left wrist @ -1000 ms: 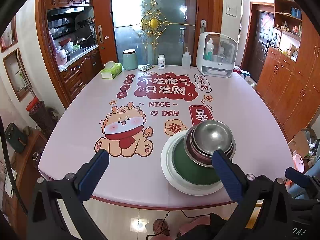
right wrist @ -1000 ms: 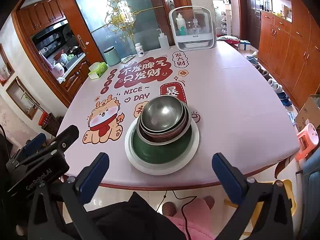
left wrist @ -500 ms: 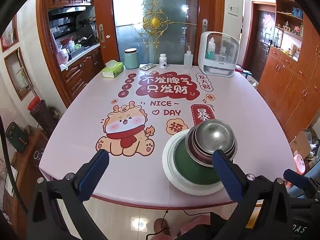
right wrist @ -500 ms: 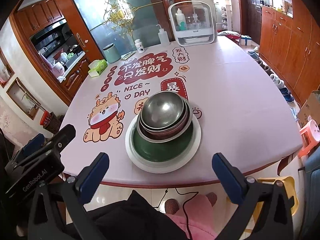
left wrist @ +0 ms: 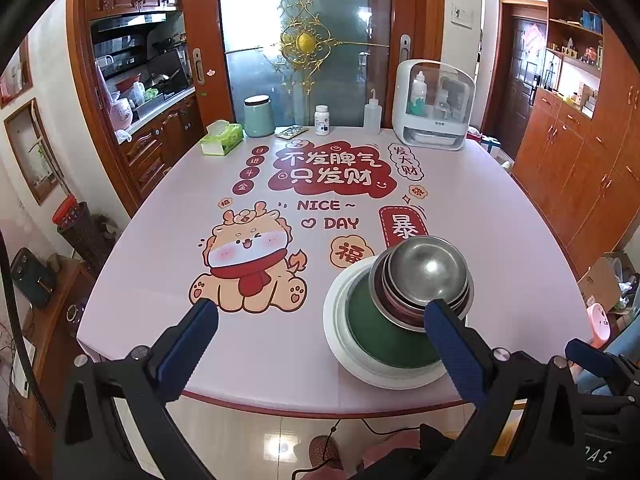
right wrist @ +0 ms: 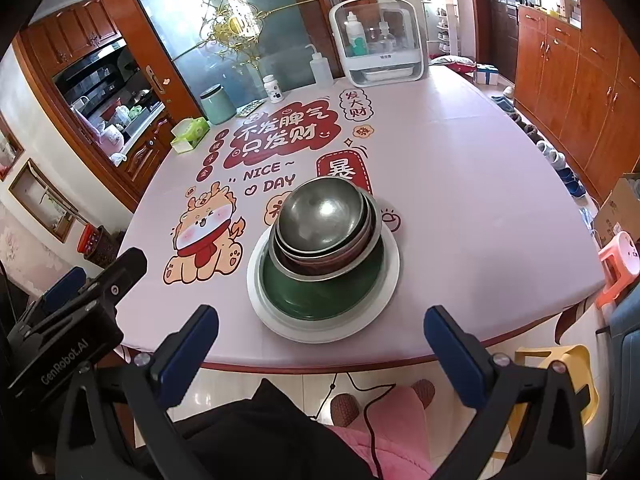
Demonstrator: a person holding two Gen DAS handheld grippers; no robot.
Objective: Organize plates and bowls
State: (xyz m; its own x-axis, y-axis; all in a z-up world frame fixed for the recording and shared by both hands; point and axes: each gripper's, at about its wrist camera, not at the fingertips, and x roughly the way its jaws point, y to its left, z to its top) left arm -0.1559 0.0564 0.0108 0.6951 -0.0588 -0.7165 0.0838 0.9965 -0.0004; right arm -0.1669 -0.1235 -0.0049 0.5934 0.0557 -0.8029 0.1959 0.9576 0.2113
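One stack stands near the table's front edge: a white plate point(right wrist: 280, 320) point(left wrist: 340, 344) at the bottom, a dark green dish point(right wrist: 320, 296) point(left wrist: 380, 340) on it, then several nested steel bowls point(right wrist: 320, 216) point(left wrist: 428, 272), tilted slightly. My left gripper point(left wrist: 320, 316) is open, held over the front edge to the left of the stack, its right finger point(left wrist: 452, 344) in front of the plate's rim. My right gripper point(right wrist: 320, 320) is open too, back from the edge and facing the stack, nothing between its fingers. The left gripper's body point(right wrist: 72, 320) shows at the right wrist view's lower left.
The pink printed tablecloth point(left wrist: 160, 240) covers the round table. At the far side stand a white bottle cabinet point(left wrist: 432, 108), a squeeze bottle point(left wrist: 371, 116), a pill bottle point(left wrist: 322, 120), a green canister point(left wrist: 258, 116) and a tissue box point(left wrist: 222, 142). A pink stool point(right wrist: 620, 264) stands right of the table.
Both grippers have drifted slightly toward the table, so the stack looks a little nearer. The stack has not moved and both grippers stay open.
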